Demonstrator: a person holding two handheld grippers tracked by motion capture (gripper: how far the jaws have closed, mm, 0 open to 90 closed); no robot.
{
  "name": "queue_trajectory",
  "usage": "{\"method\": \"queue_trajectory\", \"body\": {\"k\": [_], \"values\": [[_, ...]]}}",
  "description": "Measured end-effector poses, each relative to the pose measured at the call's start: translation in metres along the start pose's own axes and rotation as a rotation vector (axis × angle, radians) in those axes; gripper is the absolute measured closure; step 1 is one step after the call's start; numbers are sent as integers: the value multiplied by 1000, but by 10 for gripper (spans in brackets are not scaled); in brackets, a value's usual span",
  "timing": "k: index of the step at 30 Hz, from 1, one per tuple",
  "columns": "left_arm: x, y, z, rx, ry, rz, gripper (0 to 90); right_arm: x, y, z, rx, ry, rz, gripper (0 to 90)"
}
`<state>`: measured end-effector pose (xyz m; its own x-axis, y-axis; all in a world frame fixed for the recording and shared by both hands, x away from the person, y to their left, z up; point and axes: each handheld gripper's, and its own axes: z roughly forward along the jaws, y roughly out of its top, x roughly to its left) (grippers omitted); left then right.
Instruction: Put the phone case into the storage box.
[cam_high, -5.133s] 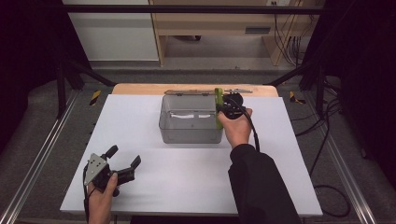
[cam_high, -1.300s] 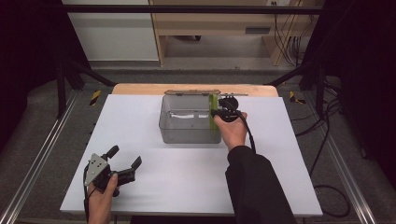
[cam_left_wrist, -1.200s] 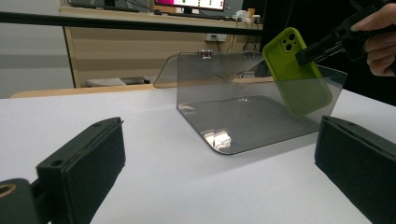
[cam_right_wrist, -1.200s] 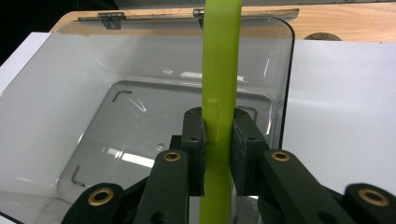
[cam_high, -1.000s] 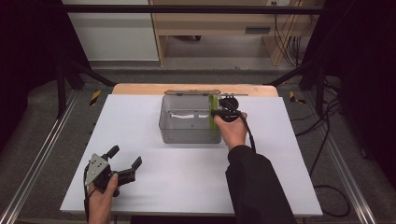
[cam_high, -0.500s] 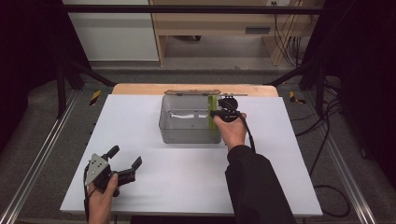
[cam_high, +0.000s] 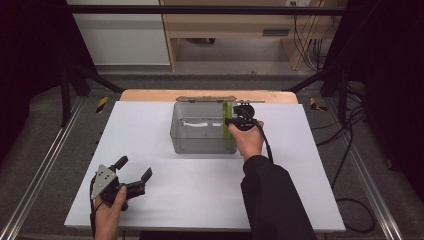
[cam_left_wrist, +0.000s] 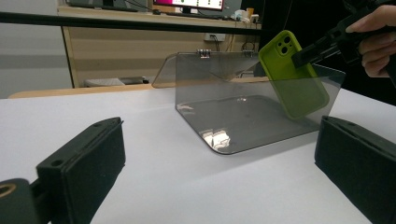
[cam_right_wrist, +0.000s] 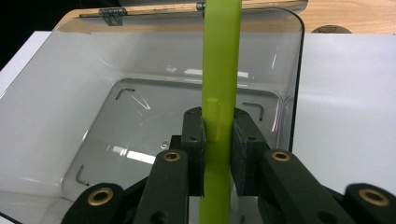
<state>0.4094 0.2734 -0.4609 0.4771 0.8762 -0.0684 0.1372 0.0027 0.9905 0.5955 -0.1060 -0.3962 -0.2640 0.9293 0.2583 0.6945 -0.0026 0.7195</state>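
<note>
Nearest to us, our left tongs (cam_high: 134, 176) rest on the white surface (cam_high: 165, 200) at its near left corner, jaws spread wide and holding nothing; in the left gripper view they frame bare surface well short of the box. Farther out, our right tongs (cam_high: 231, 121) are clenched on a green phone case (cam_high: 228, 125), the pads pressing its two flat faces so it stands on edge, as the right gripper view shows (cam_right_wrist: 218, 93). The case hangs at the right end of the clear plastic box (cam_high: 200, 145), partly down inside it and tilted, with its camera-cutout end up. The box sits near the far middle of the surface, its hinged lid (cam_high: 205, 98) thrown back behind it. To finish this placing well, we judge that we should lower the case until its bottom edge meets the box floor, keep it off the right wall, and only then ease the pads apart, so it lies down rather than drops. The lid hinge looks loose, so we would steer clear of it when we lift out.
</note>
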Motion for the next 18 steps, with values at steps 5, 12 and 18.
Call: {"method": "queue_trajectory", "body": {"k": [5,12,18], "values": [[-1,0,1,0,-9,0,16,1,-1,0,-2,-6,-12,774],[-1,0,1,0,-9,0,16,3,-1,0,-6,-13,-20,773],[-1,0,0,0,-9,1,16,2,-1,0,-8,-20,-21,771]]}}
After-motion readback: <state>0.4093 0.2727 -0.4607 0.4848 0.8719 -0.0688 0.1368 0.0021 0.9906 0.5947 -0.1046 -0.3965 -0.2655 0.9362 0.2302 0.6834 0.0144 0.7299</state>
